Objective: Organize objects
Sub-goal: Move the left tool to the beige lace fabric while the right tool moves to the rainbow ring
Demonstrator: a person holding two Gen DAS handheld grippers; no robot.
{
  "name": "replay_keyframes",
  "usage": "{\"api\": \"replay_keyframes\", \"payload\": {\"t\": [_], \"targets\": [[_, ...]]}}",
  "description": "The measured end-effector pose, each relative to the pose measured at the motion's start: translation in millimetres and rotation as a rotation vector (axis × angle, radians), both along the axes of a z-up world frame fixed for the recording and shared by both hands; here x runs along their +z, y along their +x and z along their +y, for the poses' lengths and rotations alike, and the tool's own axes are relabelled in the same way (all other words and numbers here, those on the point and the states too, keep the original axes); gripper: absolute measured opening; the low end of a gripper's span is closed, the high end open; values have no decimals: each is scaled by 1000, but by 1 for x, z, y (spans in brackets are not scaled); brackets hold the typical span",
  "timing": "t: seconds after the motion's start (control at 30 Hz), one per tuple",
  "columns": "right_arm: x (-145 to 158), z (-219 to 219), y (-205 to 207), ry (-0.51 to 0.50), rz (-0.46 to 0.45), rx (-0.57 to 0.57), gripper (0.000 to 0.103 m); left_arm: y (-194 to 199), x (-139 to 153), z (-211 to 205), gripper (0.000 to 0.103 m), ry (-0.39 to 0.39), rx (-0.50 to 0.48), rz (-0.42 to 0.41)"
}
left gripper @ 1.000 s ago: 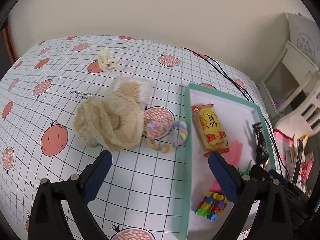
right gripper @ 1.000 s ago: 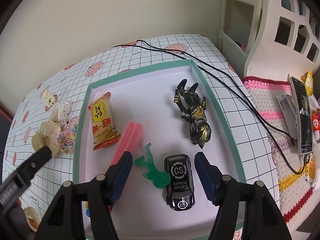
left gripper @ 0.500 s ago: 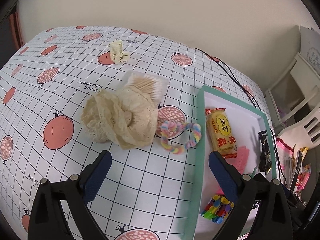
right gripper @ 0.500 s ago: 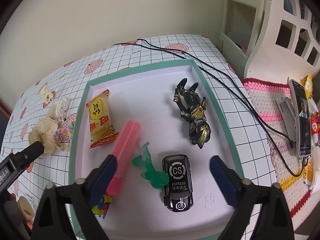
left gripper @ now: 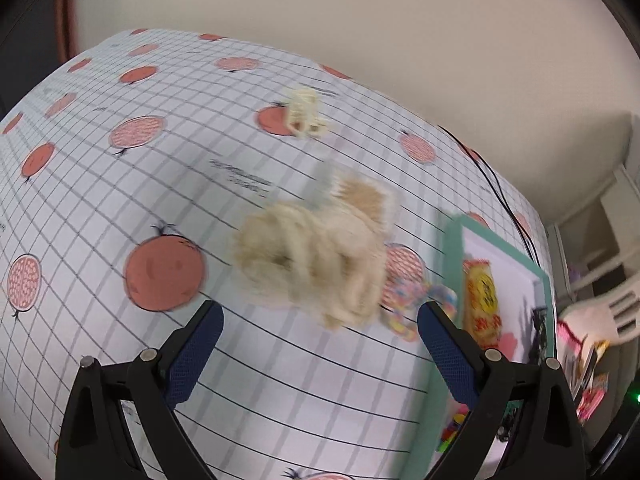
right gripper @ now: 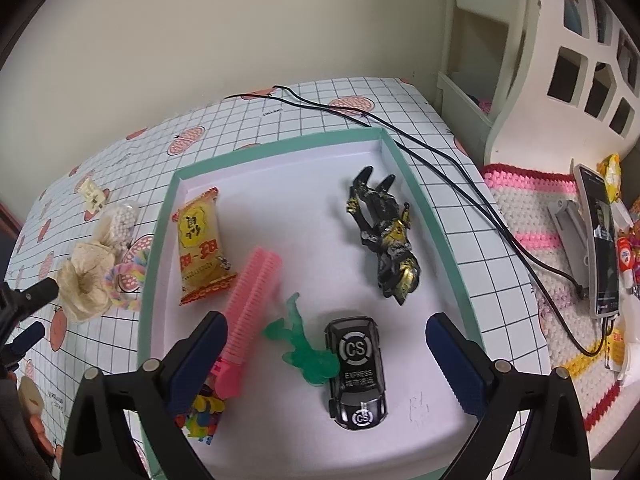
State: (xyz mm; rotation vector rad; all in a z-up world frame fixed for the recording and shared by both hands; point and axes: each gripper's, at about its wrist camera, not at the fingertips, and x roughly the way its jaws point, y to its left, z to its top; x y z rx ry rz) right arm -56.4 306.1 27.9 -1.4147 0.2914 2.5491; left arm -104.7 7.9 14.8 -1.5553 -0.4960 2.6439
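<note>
A green-rimmed white tray (right gripper: 276, 148) holds a yellow snack packet (right gripper: 200, 246), a pink comb (right gripper: 250, 308), a green figure (right gripper: 306, 350), a black toy car (right gripper: 356, 372), a black-gold figure (right gripper: 386, 240) and colourful beads (right gripper: 202, 420). My right gripper (right gripper: 326, 354) hangs open above the car and the green figure. On the cloth left of the tray lie a cream lace scrunchie (left gripper: 316, 264), a rainbow hair tie (left gripper: 416, 308), a bag of cotton swabs (left gripper: 364, 196) and a cream hair claw (left gripper: 304, 116). My left gripper (left gripper: 318, 332) is open just short of the scrunchie, empty.
Two black cables (right gripper: 440, 160) run across the table past the tray's far right corner. A white shelf unit (right gripper: 560, 60) stands to the right. A phone on a stand (right gripper: 600, 240) rests on a pink crocheted mat (right gripper: 532, 216). The left wrist view is motion-blurred.
My left gripper has swung left and closer to the scrunchie, which now sits between its fingers' line. My right gripper opened wide over the toy car and stays over the tray.
</note>
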Motion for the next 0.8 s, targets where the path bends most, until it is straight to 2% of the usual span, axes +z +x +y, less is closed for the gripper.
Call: {"api": "replay_keyframes", "payload": {"t": [0.2,0.43,0.8], "targets": [[5,-17,-6,-15,23,30,101,-8,-2,-47,98,22,104,-10],[11,-57,-16,-23,55,108,101,-12,-8,-87,98,48,199,-28],[14,-138,-35,-9,83,275,101,-23,-9,-93,98,10,164,-11]]}}
